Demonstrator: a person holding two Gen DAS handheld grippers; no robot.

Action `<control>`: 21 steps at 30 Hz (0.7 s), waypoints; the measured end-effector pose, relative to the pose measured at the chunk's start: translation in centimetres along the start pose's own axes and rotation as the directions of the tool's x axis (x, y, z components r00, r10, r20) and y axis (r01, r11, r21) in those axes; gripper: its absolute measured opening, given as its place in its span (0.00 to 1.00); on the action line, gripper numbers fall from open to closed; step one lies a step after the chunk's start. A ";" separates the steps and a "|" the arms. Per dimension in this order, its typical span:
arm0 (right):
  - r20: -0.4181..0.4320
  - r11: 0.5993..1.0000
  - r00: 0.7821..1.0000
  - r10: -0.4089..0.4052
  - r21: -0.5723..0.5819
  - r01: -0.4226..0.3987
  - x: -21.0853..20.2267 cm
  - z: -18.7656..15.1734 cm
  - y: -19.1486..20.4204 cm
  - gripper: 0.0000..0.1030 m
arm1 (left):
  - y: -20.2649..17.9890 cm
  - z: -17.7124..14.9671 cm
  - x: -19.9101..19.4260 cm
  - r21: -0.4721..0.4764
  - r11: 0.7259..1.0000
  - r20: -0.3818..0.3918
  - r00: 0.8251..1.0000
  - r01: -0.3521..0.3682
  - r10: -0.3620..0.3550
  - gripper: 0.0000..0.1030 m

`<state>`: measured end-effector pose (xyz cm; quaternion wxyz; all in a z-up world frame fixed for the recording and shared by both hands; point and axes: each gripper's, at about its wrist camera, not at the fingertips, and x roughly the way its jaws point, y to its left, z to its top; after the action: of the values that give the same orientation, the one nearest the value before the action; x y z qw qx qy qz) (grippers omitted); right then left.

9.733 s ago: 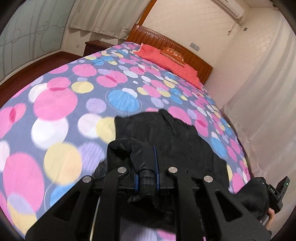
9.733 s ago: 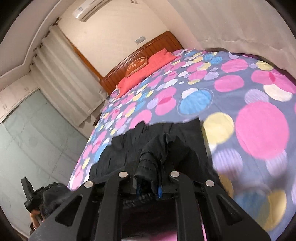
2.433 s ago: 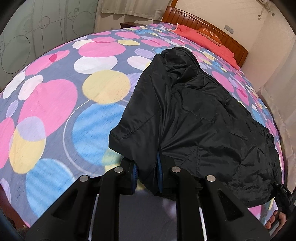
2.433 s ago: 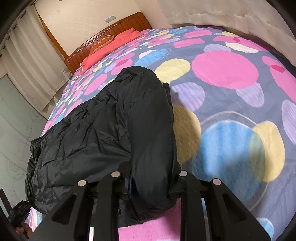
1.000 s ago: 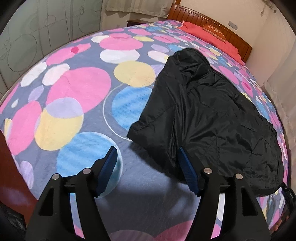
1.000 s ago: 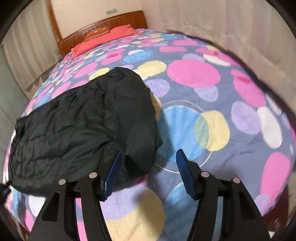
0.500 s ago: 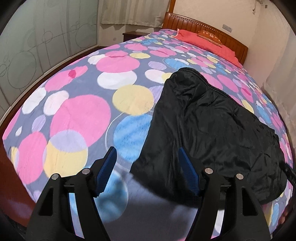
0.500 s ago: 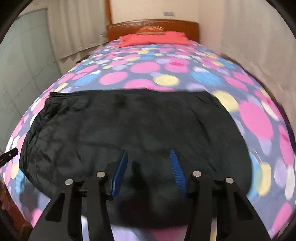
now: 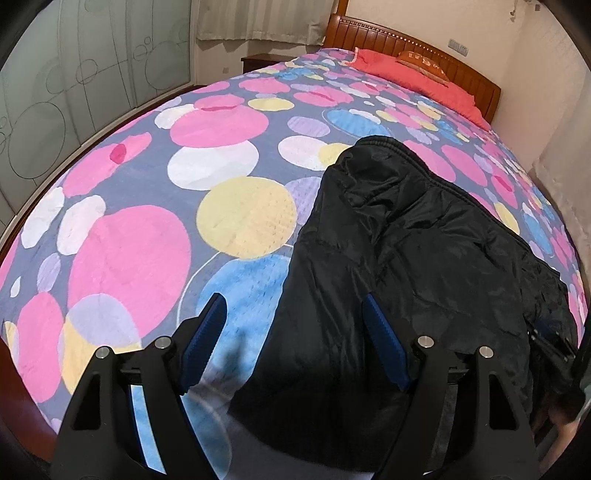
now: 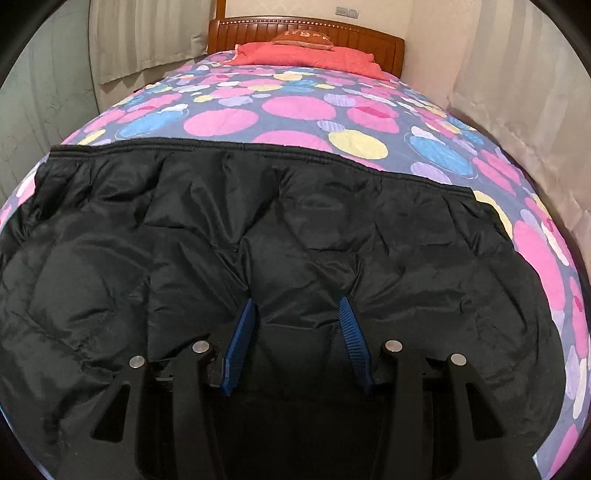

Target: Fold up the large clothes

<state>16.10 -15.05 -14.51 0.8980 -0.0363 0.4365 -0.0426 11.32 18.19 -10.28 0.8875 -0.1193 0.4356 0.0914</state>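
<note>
Between and beyond both pairs of blue-padded fingers lies one black, quilted, shiny padded jacket [image 10: 295, 229], spread flat on the bed near its foot.

Left gripper [image 9: 295, 325]: jaws wide apart, holding nothing. The jacket's near left edge runs through the gap; the right-hand finger [image 9: 384, 350] is over the cloth, the left-hand one over bare bedspread. Contact cannot be told.

Right gripper [image 10: 297, 328]: jaws parted, clamping nothing, over the jacket's middle; black fabric fills the gap between the pads [image 10: 242, 343].

Surface: bedspread of grey-blue cotton with large pink, yellow, blue and white circles [image 9: 155, 236], covering the whole bed.

Room: ribbed brown wooden headboard [image 10: 306, 31], long red pillow [image 10: 306, 55] with a small orange cushion on it, pale curtains, cream walls.

Left view only: frosted glass panels with circle outlines [image 9: 55, 96], dark bedside cabinet, the jacket's folded-over far corner.

Right view only: the jacket's straight gathered far edge [image 10: 258, 147] across the bed's width, and a wall socket plate above the headboard.
</note>
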 end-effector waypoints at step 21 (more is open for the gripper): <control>0.047 1.000 0.999 -0.013 -0.008 0.013 0.0 -1.1 0.2 0.47 | -2.6 1.2 8.7 -0.011 0.992 -0.159 0.979 0.129 -0.129 0.85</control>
<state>15.29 -14.92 -15.18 0.9075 -0.0440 0.4153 -0.0457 18.12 16.57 -16.16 0.8539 -0.1547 0.4963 0.0241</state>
